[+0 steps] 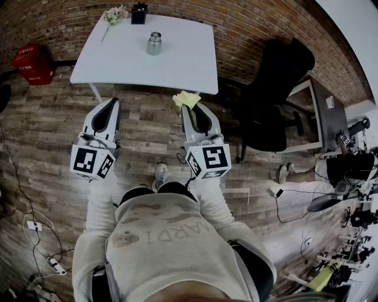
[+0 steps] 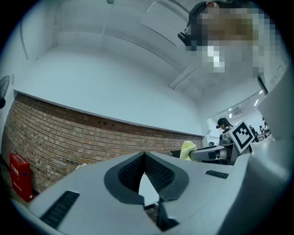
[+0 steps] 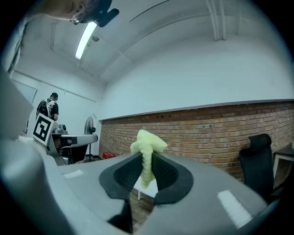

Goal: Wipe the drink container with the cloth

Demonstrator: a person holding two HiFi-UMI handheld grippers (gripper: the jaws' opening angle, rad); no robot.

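Nearest the head camera, the person's pale sweater [image 1: 171, 248] fills the lower frame, cut off at the bottom edge; its print cannot be read. Both hands are hidden behind the marker cubes [image 1: 91, 162].

Left hand-held gripper [image 1: 110, 104]: in the left gripper view [image 2: 144, 154] its jaws meet at the tips and hold nothing. Only a white sliver shows through the gap below the tips.

Right hand-held gripper [image 1: 191, 107]: in the right gripper view [image 3: 146, 158] its jaws are clamped on the yellow cloth [image 3: 147, 149]. A bunched tuft of cloth stands above the jaws and a strip hangs down between the pads. In the head view the cloth [image 1: 186, 98] lies just at the near edge of the white bench [image 1: 189, 65].

Drink container [image 1: 154, 43]: a small metal vessel, upright on the bench toward its far side, well apart from both hand-held grippers. Neither gripper view shows it.

Bare bench surface surrounds the drink container on every side. Flowers [image 1: 113, 15] and a black box [image 1: 139, 13] sit along the far edge, by the brick wall [image 1: 248, 23]. Both hand-held grippers are over the wooden floor [image 1: 47, 135], on the near side of the bench. A black office chair [image 1: 274, 88] stands to the right of the bench.
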